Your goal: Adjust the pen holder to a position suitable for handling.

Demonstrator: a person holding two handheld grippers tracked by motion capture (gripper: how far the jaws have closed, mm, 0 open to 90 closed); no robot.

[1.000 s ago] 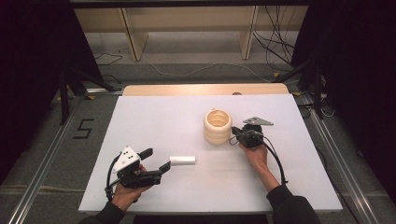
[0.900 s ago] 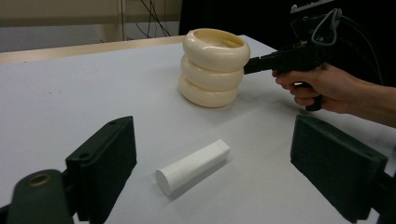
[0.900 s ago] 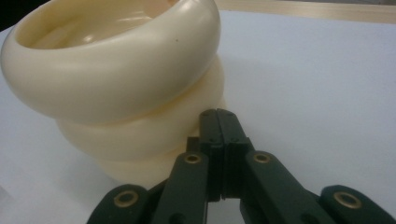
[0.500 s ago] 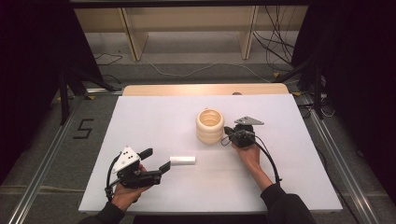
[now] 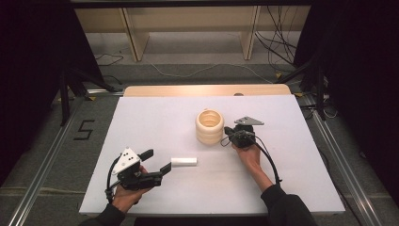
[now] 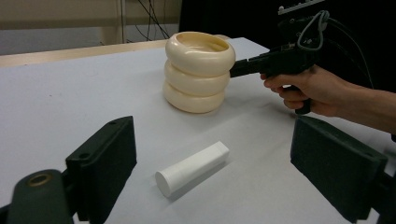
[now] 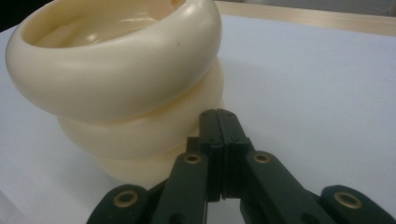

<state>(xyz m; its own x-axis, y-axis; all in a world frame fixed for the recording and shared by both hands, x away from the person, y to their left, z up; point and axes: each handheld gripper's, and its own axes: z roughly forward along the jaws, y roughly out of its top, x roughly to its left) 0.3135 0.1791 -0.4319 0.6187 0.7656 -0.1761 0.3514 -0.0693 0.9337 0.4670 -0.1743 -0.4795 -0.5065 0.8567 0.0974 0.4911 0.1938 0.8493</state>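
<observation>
Lower left of the high view, the left gripper (image 5: 159,161) has its fingers wide by the white cylinder (image 5: 184,162) on the surface (image 5: 155,117), while mid-frame the right gripper (image 5: 226,132), fingers pressed together, touches the cream ribbed vase (image 5: 209,126).

White tabletop (image 5: 141,117) open across left and far side. Cream three-ringed plastic vase (image 5: 209,126) blocks shut right tongs (image 5: 227,134), seemingly touching. Small white plastic cylinder (image 5: 184,162) lies just ahead of open left tongs (image 5: 156,161).
</observation>
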